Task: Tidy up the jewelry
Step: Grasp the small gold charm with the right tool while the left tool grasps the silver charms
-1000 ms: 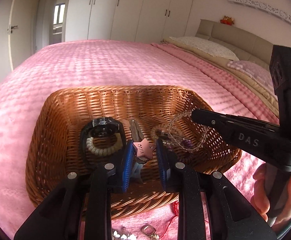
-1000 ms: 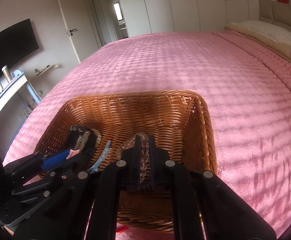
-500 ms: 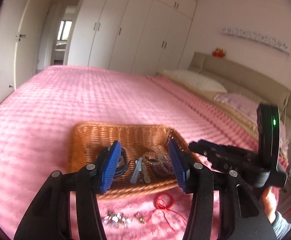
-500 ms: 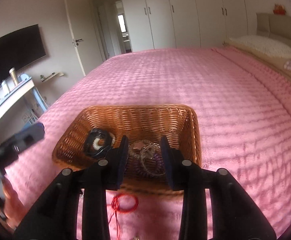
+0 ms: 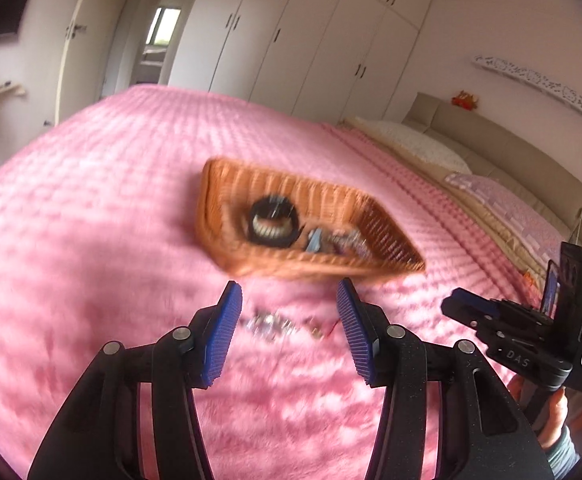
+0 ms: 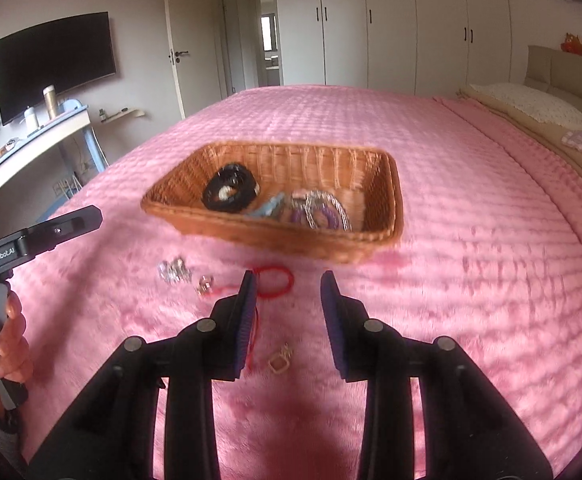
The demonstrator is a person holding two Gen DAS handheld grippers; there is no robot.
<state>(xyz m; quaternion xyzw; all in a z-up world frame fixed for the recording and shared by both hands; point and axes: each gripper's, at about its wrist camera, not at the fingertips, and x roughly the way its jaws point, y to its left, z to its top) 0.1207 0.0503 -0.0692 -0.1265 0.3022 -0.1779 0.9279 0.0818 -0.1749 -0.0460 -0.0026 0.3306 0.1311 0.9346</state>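
Jewelry: several loose pieces lie on the pink bedspread (image 6: pixel 471 208), just ahead of the right tongs (image 6: pixel 289 292) and short of the wicker basket (image 6: pixel 391 184).

- Red cord bracelet (image 6: pixel 279 280) lies just beyond the tips of the right tongs, nearest their left pad; its tail runs back under that pad. Light, limp, will drape. Best pinched across the cord loop, low against the plush.
- Silver cluster (image 6: pixel 174 271) and small ring-like charm (image 6: pixel 205 283) left of the right tongs; gold charm (image 6: pixel 280 361) between the arms, behind the tips. Tiny, hard, likely slippery; may sink into pile.
- Basket already holds a black band (image 6: pixel 229 188) and a purple and silver bracelet (image 6: pixel 323 210).
- Right tongs partly open, empty.
- Left tongs (image 5: pixel 289 320) moderately wide, empty; silver bits blurred just ahead between the pads.
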